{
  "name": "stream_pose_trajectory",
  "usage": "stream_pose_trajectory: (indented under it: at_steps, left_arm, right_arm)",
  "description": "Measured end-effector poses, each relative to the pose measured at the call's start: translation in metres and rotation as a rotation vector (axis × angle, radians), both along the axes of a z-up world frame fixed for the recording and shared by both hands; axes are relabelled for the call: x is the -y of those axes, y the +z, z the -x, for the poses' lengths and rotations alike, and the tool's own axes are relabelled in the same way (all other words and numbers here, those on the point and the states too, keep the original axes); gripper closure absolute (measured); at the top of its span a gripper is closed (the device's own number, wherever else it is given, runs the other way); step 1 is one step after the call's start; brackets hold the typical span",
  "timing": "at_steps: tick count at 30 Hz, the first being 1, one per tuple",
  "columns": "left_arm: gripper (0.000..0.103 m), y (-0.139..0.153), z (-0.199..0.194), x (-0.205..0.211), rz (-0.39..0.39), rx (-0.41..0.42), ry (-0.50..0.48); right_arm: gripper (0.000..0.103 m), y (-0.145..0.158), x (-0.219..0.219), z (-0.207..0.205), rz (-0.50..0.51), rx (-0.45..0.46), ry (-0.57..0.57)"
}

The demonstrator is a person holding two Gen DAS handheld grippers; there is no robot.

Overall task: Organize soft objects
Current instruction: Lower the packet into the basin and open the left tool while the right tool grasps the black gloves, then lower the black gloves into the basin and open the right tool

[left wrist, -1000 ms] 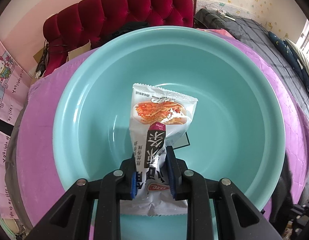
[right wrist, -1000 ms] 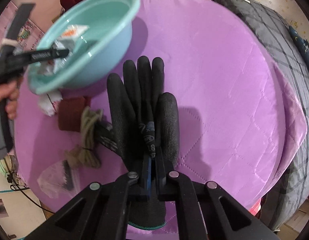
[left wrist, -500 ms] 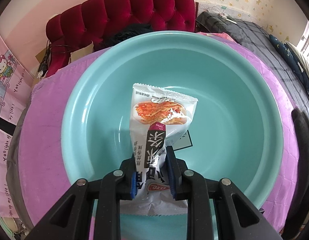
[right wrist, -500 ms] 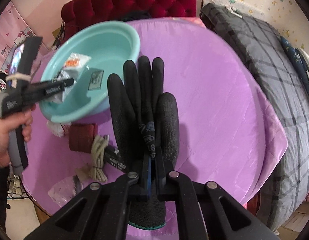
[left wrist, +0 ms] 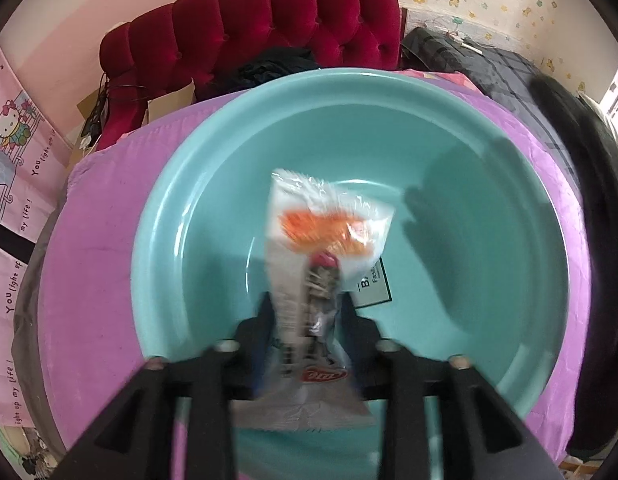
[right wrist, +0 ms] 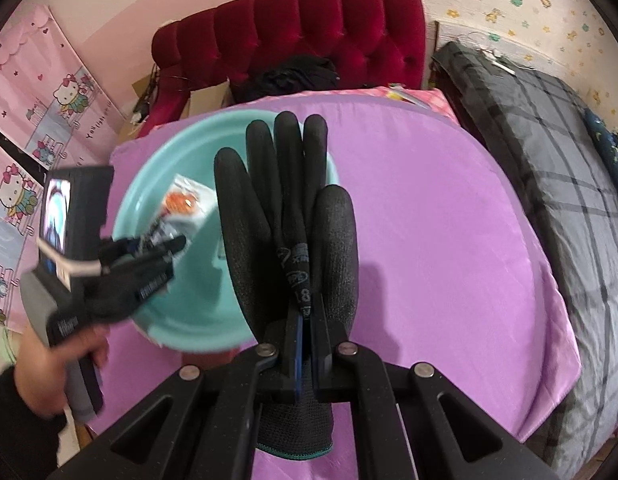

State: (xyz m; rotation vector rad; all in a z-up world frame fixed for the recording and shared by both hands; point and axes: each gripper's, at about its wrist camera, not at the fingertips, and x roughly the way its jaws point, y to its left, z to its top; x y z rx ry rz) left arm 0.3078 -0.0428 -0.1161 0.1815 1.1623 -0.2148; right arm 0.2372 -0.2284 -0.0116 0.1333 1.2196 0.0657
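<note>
Left gripper over the round teal plastic basin, jaws spread apart on either side of the white crinkly snack packet with an orange food print; both gripper and packet are motion-blurred, so whether the pads touch the packet cannot be told, but the gap looks wider than the packet's waist, which reads as a release and not a hold. Packet hangs or drops low inside the basin, above a small white label stuck on the basin floor. From the right wrist view the same packet shows within the basin, with the left gripper and the person's bare left hand on its handle. Right gripper is clamped narrowly on the cuff end of a black coated knit work glove with a teal hem, fingers of the glove pointing up and away, held in the air above the purple quilted cloth covering the round table, just beside the basin's near rim. Progress, as judged: packet is as good as delivered; glove is lifted but not yet in the basin, so it is the next item to go in. No other soft items visible in these views, so how much remains beyond the glove cannot be told.
</note>
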Motion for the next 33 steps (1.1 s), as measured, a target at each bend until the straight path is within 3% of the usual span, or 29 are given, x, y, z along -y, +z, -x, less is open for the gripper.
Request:
stream_pose_trajectory:
  at_steps: [3,4,5,13,29,30,32,33]
  left_arm:
    - [0.026,0.000,-0.003,-0.001,0.005,-0.002,0.004]
    - [0.008,0.001,-0.004,-0.002,0.001,0.004,0.012]
    - [0.000,0.003,-0.004,-0.004,0.001,0.024,0.026]
    - [0.000,0.010,-0.009,-0.012,-0.016,0.062,0.045]
    - [0.000,0.023,0.002,-0.028,-0.020,0.071,0.068]
    - [0.000,0.025,0.003,-0.029,-0.020,0.075,0.069]
    - [0.000,0.026,0.004,-0.031,-0.027,0.077,0.069]
    - [0.000,0.027,0.005,-0.032,-0.031,0.079,0.069]
  right_arm:
    - [0.102,-0.003,-0.009,-0.020,-0.009,0.007,0.018]
    - [0.102,-0.004,-0.013,-0.027,-0.011,0.008,0.024]
    - [0.102,-0.004,-0.016,-0.031,-0.014,0.009,0.028]
    - [0.102,-0.014,-0.039,-0.068,-0.036,0.004,0.054]
    - [0.098,-0.037,-0.055,-0.094,-0.033,-0.027,0.081]
    - [0.095,-0.038,-0.056,-0.095,-0.033,-0.030,0.086]
    - [0.068,-0.038,-0.057,-0.094,-0.033,-0.022,0.083]
    - [0.044,-0.036,-0.056,-0.093,-0.036,-0.013,0.076]
